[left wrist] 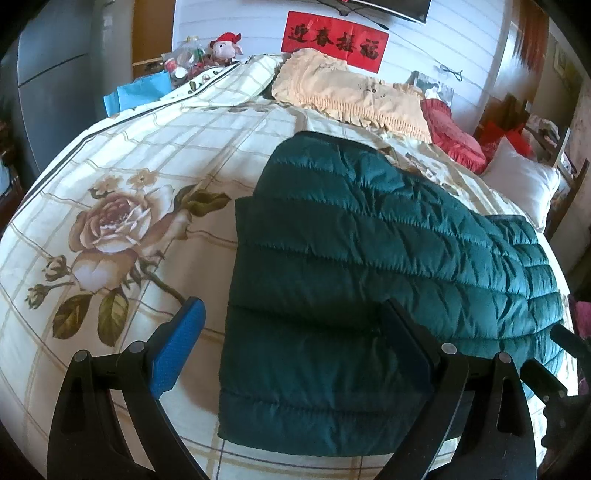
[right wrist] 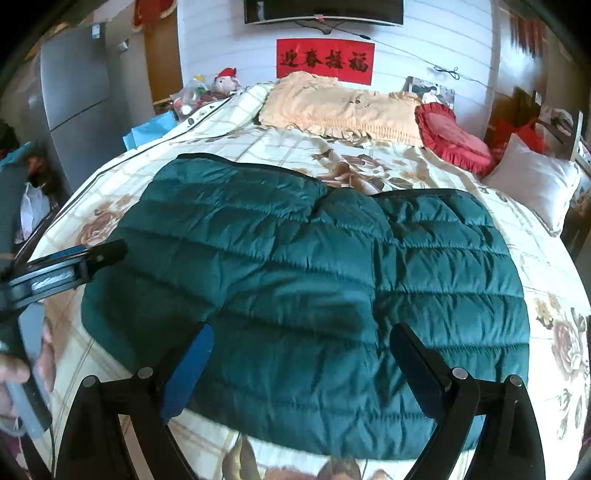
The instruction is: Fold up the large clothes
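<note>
White panelled wall closes off the far end of the bed point(right wrist: 280, 147), with a red banner point(right wrist: 325, 61) under a dark screen point(right wrist: 323, 11). Along the bed's far edge lie a peach pillow point(right wrist: 340, 107) and a red cushion point(right wrist: 454, 142); a white pillow point(right wrist: 535, 181) sits at the far right corner.

On the rose-printed cover the green quilted jacket point(right wrist: 306, 273) lies flat and spread wide, reaching from the middle of the bed to its near edge.

I hold my right gripper point(right wrist: 303, 365) low above the jacket's near hem, pointing straight along the bed, jaws spread wide with nothing between them. My left gripper point(left wrist: 295, 350) is level too, over the jacket's near left corner: its blue pad point(left wrist: 177, 350) hangs over bare cover just beside the jacket, the other finger over the green fabric. Its jaws are also spread apart and pinch nothing. In the right wrist view that left gripper reaches in from the left edge, near the jacket's left side.
</note>
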Tool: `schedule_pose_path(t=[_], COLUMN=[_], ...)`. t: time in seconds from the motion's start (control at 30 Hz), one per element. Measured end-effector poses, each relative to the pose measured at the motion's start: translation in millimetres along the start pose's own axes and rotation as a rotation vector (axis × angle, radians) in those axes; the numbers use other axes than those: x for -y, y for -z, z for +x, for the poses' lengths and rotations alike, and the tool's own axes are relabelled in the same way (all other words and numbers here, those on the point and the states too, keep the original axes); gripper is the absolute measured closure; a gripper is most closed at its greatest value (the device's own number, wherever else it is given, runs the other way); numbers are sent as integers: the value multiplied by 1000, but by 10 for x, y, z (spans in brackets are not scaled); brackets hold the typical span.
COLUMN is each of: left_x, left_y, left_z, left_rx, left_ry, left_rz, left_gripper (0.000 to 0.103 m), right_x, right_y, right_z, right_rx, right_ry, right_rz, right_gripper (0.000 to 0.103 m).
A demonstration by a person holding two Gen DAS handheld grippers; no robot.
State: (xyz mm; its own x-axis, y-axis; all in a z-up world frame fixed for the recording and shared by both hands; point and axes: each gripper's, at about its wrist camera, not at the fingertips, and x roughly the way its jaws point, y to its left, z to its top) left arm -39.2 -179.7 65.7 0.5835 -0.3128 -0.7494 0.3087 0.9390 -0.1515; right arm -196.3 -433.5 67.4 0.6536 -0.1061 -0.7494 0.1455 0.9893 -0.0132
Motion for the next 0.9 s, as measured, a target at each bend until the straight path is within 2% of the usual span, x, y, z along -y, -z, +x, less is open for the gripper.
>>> schedule_pose_path(t=[0.23,0.6,0.73,0.9], left_x=[12,14,3,1], left_y=[80,143,167,200], left_z=[66,120,140,86], left_rx=[-25,-31,-25,-25], left_ry=[-8,-23,-27,-30], left_rz=[4,9,4,-4], left_gripper=[7,7,7,7], right_x=[49,33,27,88], right_y=[103,143,125,188], right_z=[278,430,362,86], right_rx=[-54,-66,-76,-56], right_ry=[1,15,8,-23], right_rz=[55,53,68,101], right_gripper=[7,5,5,5])
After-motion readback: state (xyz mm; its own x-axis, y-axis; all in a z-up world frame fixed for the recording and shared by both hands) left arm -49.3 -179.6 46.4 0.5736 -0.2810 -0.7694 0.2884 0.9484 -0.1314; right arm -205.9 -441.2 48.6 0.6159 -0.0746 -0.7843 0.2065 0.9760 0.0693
